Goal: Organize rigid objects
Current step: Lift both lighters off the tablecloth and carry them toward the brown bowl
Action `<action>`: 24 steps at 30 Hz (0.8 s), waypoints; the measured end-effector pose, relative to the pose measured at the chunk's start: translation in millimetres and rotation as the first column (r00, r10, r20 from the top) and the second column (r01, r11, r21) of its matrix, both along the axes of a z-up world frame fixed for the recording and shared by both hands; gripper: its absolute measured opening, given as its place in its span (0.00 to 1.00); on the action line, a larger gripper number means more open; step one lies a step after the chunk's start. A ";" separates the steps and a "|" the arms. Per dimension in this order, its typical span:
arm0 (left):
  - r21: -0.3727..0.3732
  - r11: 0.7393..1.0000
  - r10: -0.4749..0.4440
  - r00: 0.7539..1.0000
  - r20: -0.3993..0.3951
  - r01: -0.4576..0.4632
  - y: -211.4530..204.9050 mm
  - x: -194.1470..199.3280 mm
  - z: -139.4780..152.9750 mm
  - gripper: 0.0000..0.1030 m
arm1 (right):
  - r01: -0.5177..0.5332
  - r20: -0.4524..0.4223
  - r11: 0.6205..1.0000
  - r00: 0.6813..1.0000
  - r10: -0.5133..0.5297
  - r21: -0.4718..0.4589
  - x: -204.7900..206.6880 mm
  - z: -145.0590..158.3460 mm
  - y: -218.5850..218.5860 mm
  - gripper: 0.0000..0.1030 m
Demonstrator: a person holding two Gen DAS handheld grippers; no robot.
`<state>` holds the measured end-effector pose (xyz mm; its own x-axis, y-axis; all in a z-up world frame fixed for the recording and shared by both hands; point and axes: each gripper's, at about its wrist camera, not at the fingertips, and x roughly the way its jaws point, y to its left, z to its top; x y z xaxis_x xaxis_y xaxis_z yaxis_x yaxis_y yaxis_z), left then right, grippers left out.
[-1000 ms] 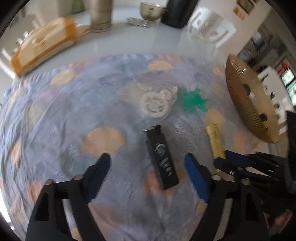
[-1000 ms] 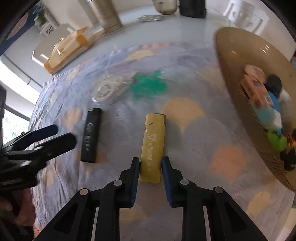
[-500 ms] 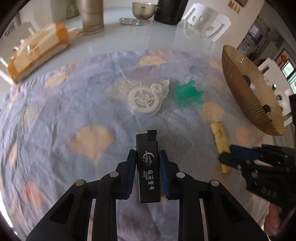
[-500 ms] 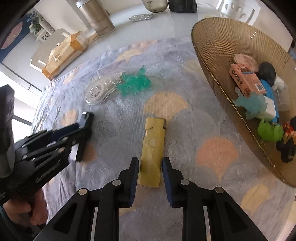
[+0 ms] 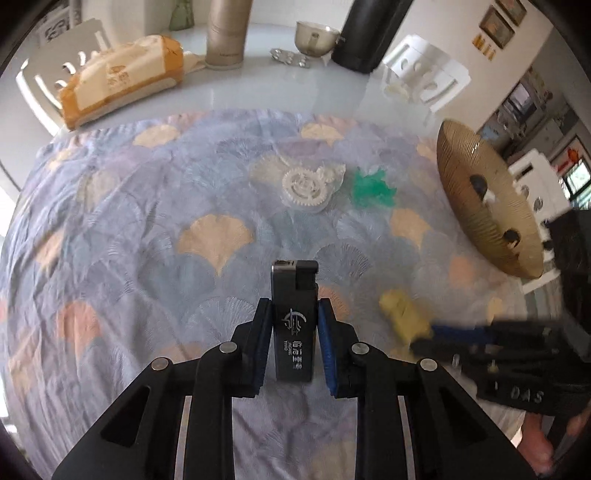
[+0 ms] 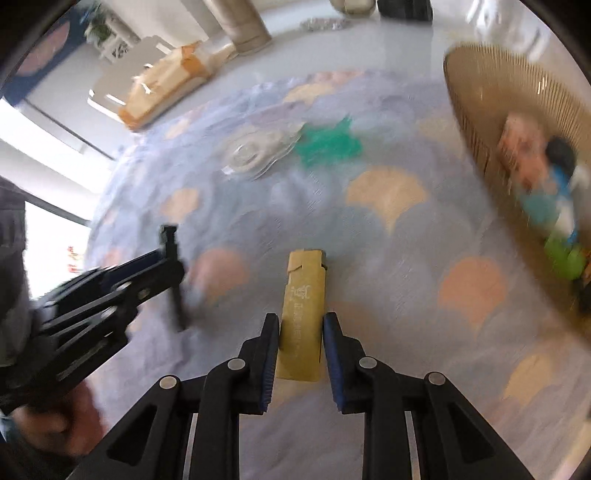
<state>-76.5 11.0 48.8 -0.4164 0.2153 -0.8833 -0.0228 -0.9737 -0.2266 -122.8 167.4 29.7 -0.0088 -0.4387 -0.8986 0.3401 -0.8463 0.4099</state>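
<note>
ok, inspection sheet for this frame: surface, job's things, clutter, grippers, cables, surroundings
Surface: pale table under a blue leaf-print cloth.
Job's things: black lighter and yellow lighter gripped; white gear piece and green toy on the cloth; woven basket already holding toys.
Clutter: orange-white packet, metal canister, steel bowl, dark flask.
Grippers: left gripper shut on the black lighter; right gripper shut on the yellow lighter.
Cables: nothing seen.
Surroundings: white chairs.
</note>
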 end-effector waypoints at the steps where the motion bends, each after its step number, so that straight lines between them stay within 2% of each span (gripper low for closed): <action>1: 0.010 1.000 0.007 1.000 -0.013 -0.007 0.1 1.9 6.1 0.21 | 0.008 0.037 0.999 0.999 -0.006 -0.035 2.0 0.6 3.9 0.23; 3: 0.002 1.000 0.007 0.999 -0.036 -0.007 3.8 3.4 15.6 0.21 | 0.015 0.057 0.996 0.998 -0.010 -0.089 10.1 6.6 12.8 0.22; 5: -0.005 1.000 0.002 0.999 -0.051 -0.002 8.5 2.4 21.1 0.21 | 0.021 0.043 0.995 0.999 -0.017 -0.095 15.7 13.9 20.7 0.11; 9: -0.007 1.000 -0.004 0.998 -0.060 0.003 16.1 0.2 25.7 0.21 | 0.031 0.002 0.998 1.000 -0.031 -0.059 22.8 23.1 41.8 0.10; 12: -0.007 1.000 0.010 0.999 -0.050 -0.010 15.6 4.6 20.8 0.21 | 0.015 -0.004 0.997 1.000 -0.015 -0.072 21.7 21.9 53.1 0.11; 14: -0.016 1.000 0.022 0.999 -0.030 -0.023 13.4 10.2 14.6 0.21 | -0.018 -0.008 0.998 1.000 0.018 -0.062 22.8 18.2 53.2 0.12; 17: -0.014 1.000 0.027 1.000 -0.004 -0.027 11.2 24.8 6.8 0.21 | -0.096 -0.027 0.995 0.995 0.096 0.006 31.2 12.7 47.9 0.14; 21: -0.006 1.000 0.026 1.000 -0.012 -0.026 11.3 44.0 5.8 0.21 | -0.210 -0.017 0.975 0.977 0.212 0.077 49.6 0.9 45.4 0.16; 24: 0.006 0.999 0.041 0.999 -0.010 -0.040 10.5 52.6 3.8 0.21 | -0.236 -0.023 0.968 0.971 0.239 0.089 56.4 -1.8 49.2 0.30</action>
<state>-23.9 21.4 52.6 -0.4338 0.2029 -0.8779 0.0143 -0.9727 -0.2318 -66.4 216.5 27.9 0.0560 -0.3536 -0.9337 0.5479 -0.7709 0.3248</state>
